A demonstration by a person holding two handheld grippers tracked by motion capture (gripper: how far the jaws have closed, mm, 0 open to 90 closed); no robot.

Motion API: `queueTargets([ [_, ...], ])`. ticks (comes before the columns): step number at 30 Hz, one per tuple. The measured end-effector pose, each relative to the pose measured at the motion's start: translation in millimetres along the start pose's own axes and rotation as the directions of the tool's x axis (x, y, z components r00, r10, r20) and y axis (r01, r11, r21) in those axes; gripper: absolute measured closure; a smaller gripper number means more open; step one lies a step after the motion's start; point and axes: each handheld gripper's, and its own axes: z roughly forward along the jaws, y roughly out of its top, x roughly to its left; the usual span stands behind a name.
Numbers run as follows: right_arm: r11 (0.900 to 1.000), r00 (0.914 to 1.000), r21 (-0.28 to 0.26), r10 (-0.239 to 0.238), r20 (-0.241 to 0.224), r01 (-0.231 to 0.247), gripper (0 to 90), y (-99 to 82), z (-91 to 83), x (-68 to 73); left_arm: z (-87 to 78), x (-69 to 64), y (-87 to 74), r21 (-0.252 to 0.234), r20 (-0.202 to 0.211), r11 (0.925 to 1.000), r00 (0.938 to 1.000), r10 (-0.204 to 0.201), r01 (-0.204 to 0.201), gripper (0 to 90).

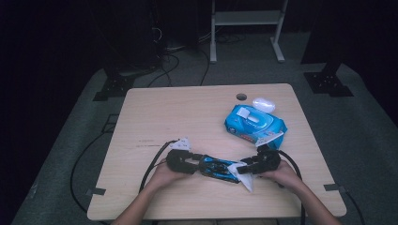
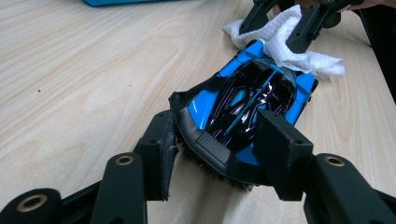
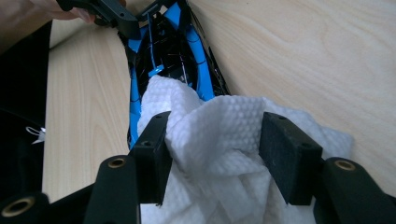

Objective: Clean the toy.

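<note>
Wiping toy car point(image 1: 217, 168): left tongs point(image 1: 196, 162) pinch its end; right tongs point(image 1: 247, 168) spread round wipe point(image 3: 219, 140), w/ loose wipe likely slipping off.

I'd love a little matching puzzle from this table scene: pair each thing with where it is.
Things:
1. blue and black toy car
2. crumpled white paper wipe
3. blue plastic pack of wipes
4. small white oval case

Places:
A. at the table's far edge, beside the round hole
B. gripped at one end between the left gripper's fingers
C. lying flat beyond the two hands
D. between the right gripper's fingers, draped on the car's other end

Pairs: 1-B, 2-D, 3-C, 4-A
</note>
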Motion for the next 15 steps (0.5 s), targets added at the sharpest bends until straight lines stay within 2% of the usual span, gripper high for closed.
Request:
queueTargets([
  [1,1.0,1.0,0.001,0.002,-0.003,-0.002,43.9,-0.1,0.2,-0.2,0.1,0.2,0.2,0.003,0.002,0.9999,0.9999,-0.012,0.012,49.1],
  [2,1.0,1.0,0.0,0.001,-0.003,-0.001,43.9,-0.1,0.1,-0.2,1.1,0.6,1.3,0.016,-0.006,0.9991,0.9992,-0.039,0.039,47.4],
  [4,1.0,1.0,-0.001,0.003,-0.004,-0.003,44.0,-0.2,0.4,-0.1,3.5,2.4,2.4,0.031,-0.016,0.9956,0.996,-0.087,0.088,36.0],
  [7,1.0,1.0,-0.001,0.0,0.002,0.0,44.1,-0.2,0.8,0.9,6.5,4.5,2.6,0.038,0.014,0.9926,0.9932,-0.116,0.115,35.4],
  [9,1.0,1.0,-0.003,-0.002,0.004,0.002,44.2,-0.4,0.9,1.1,7.2,3.8,3.2,0.039,0.037,0.9924,0.9922,-0.119,0.117,40.0],
  [13,1.0,1.0,-0.005,-0.003,0.001,0.003,44.0,-0.8,0.8,0.8,4.3,3.3,3.2,0.034,0.032,0.9947,0.9946,-0.099,0.098,47.2],
  [15,1.0,1.0,-0.006,-0.004,0.001,0.004,44.0,-0.9,0.9,0.9,0.2,3.0,1.6,0.02,0.022,0.9978,0.9977,-0.064,0.064,52.3],
])
